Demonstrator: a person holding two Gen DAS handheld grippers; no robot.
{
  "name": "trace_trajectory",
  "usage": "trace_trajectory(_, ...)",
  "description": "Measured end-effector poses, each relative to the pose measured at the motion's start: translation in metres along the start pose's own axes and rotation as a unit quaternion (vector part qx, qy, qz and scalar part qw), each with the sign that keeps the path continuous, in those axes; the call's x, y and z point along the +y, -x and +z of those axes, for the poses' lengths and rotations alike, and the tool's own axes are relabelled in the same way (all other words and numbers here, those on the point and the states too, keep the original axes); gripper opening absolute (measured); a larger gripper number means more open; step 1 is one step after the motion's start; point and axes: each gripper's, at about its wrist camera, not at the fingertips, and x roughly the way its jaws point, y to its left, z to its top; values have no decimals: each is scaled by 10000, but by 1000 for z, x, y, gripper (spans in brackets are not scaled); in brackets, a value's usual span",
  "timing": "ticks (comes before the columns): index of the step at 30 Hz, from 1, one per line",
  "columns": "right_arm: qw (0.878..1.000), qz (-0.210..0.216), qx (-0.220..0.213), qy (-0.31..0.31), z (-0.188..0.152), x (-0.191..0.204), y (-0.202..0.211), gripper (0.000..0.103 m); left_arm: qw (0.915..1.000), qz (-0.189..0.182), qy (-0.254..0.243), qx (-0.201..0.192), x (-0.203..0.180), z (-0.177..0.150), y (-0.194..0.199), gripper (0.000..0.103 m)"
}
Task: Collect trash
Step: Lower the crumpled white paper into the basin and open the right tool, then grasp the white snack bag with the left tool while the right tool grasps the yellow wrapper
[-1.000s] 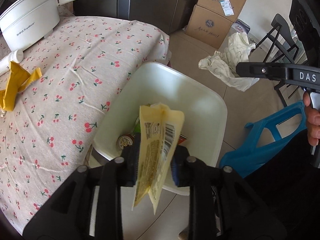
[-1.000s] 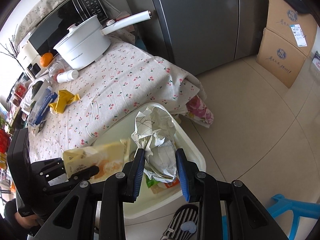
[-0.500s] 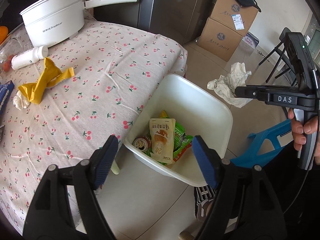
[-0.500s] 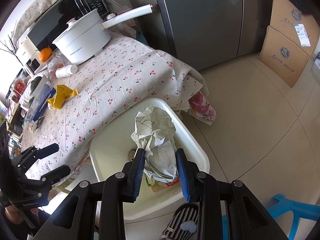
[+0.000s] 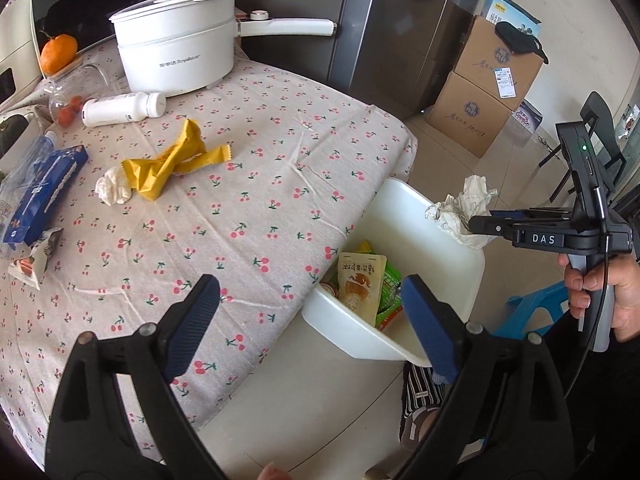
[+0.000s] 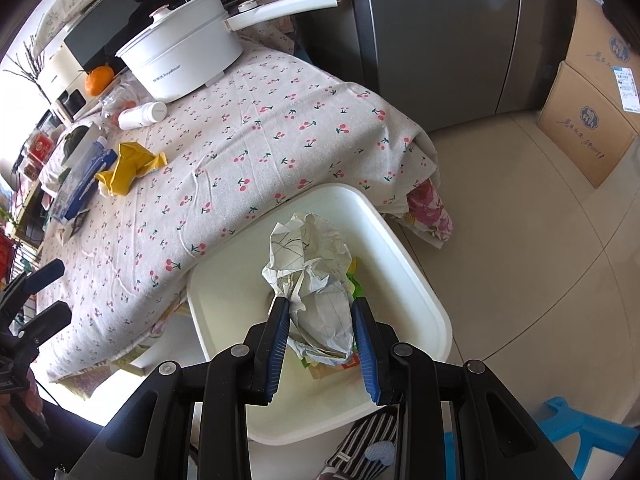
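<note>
Left gripper [image 5: 310, 320]: jaws spread wide, just been opening, nothing between the pads; hovered above the table's near edge where it met the bin.

Right gripper [image 6: 320, 328]: clamped on crumpled white paper [image 6: 316, 276], wad bulging up past the fingertips; held over the bin's opening. Gripped at its handle by a hand [image 5: 604, 292].

White bin [image 5: 440, 224]: rectangular tub directly below and ahead of the right gripper, at the right pad of the left gripper. Long side tucked against the overhanging tablecloth; far and right rims open to bare floor. Inside: yellow snack pouch [image 5: 358, 284] lying flat, printed face up, over green wrappers [image 5: 390, 284].

Table under cherry-print tablecloth [image 5: 248, 184]: broad clear stretch ahead of the left gripper; corner drooped beyond the bin.

Trash on the cloth, well ahead-left of the left gripper: twisted yellow wrapper [image 5: 172, 164], white tissue wad [image 5: 114, 190] touching it, blue packet [image 5: 44, 192], torn wrapper [image 5: 36, 260] near the left edge, white bottle [image 5: 124, 108] on its side.

Far end of the table: white electric pot [image 5: 176, 48], long handle pointing right; orange [image 5: 58, 54].

Room beyond: grey fridge [image 6: 440, 32], stacked cardboard boxes [image 5: 488, 88], pale tiled floor [image 6: 520, 208], blue plastic stool [image 6: 560, 420] near the right gripper's right side.
</note>
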Motion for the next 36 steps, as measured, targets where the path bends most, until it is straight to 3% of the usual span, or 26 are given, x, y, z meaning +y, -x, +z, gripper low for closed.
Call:
trace_trajectory(9,9999,-14,111,9,6,17,-10,38,9992,292,267,-77,32,-11,15,98)
trace_trajectory(12,9999,38,64,-75,9,21,-9,50,9987,349,351,-122,41,-14,21,99)
trace_trajectory(14,9999,43,-1,-102,10,25,-7,63,9983,377,422,-151,47,-16,26,99)
trace_trajectory(17,9999,31,-74,-78,13,31,-5,70,9975,424,528,-177,57,-19,31,100)
trace_trajectory(26,9989,-96,-425,164,25,62,2,78,9930,689,911,-316,89,-24,47,102)
trace_trajectory(36,9954,-5,-601,746,43,119,-1,80,9783,1462,1441,-288,151,-26,64,102)
